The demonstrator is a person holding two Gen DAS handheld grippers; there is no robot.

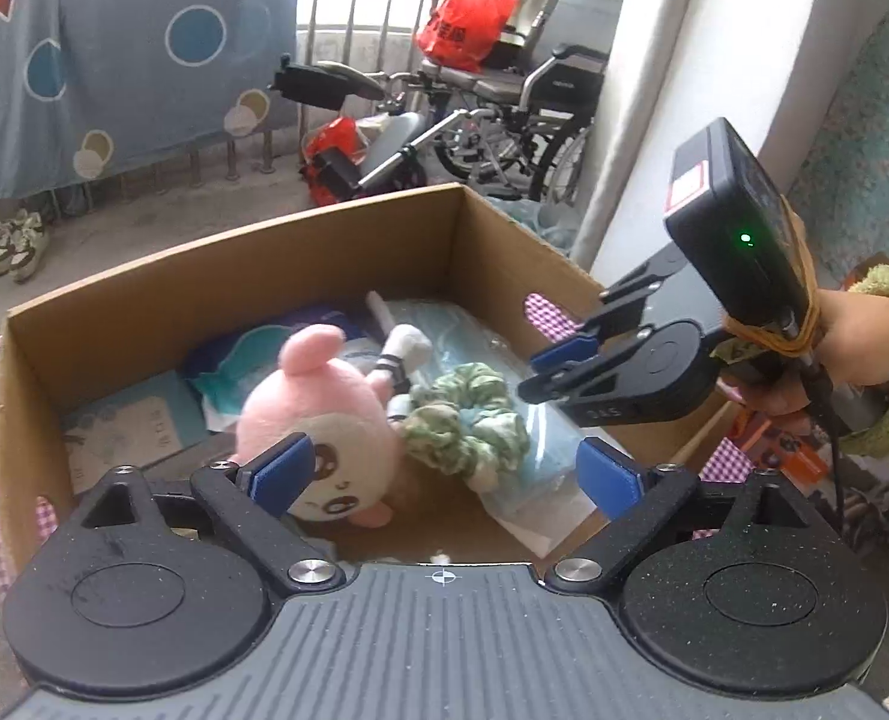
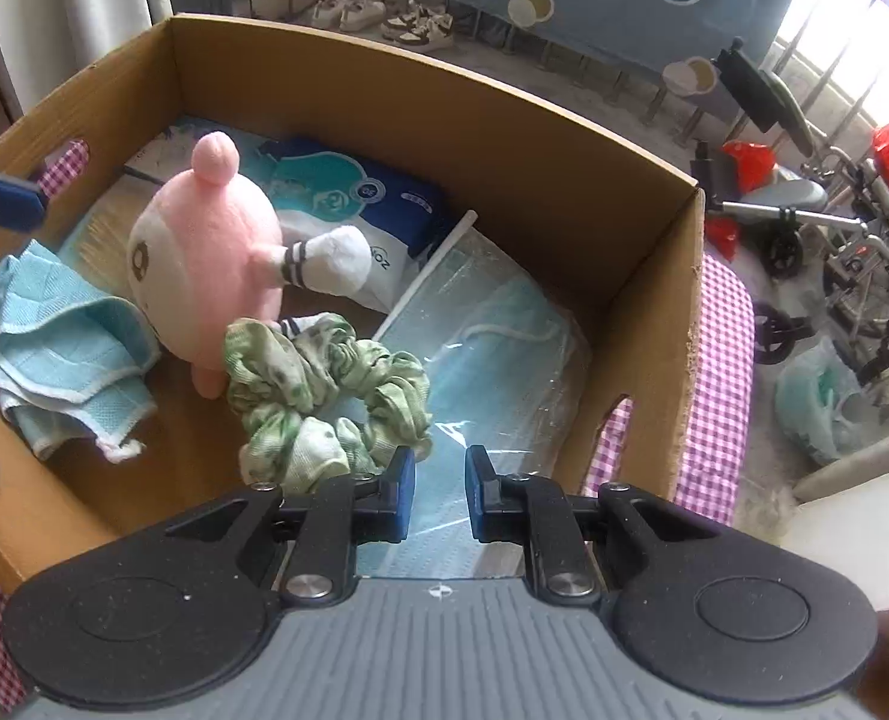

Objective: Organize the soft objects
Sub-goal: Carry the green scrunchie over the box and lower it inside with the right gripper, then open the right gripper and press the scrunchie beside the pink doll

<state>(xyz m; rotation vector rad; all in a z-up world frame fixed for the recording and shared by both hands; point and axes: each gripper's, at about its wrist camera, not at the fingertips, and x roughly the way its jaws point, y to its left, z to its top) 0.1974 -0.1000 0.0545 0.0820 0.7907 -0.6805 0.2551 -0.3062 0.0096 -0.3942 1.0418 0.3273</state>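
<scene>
An open cardboard box (image 1: 264, 264) (image 2: 444, 120) holds a pink plush toy (image 1: 318, 402) (image 2: 216, 234) lying on its side. A green scrunchie (image 1: 462, 426) (image 2: 324, 396) rests against it. A folded light-blue cloth (image 2: 60, 348) lies at the plush's other side. Under them are a clear pack of blue face masks (image 2: 504, 330) and a blue wipes pack (image 2: 348, 198). My left gripper (image 1: 444, 471) hangs wide open over the plush's face, holding nothing. My right gripper (image 2: 438, 492) (image 1: 531, 375) hovers over the mask pack beside the scrunchie, with a narrow empty gap between its pads.
The box stands on a pink checked cloth (image 2: 720, 372). A hand in a green sleeve (image 1: 852, 348) holds the right gripper. Beyond the box are a wheelchair (image 1: 504, 102), a red bag (image 1: 465, 18), shoes (image 1: 18, 246) and a hanging blue sheet (image 1: 114, 60).
</scene>
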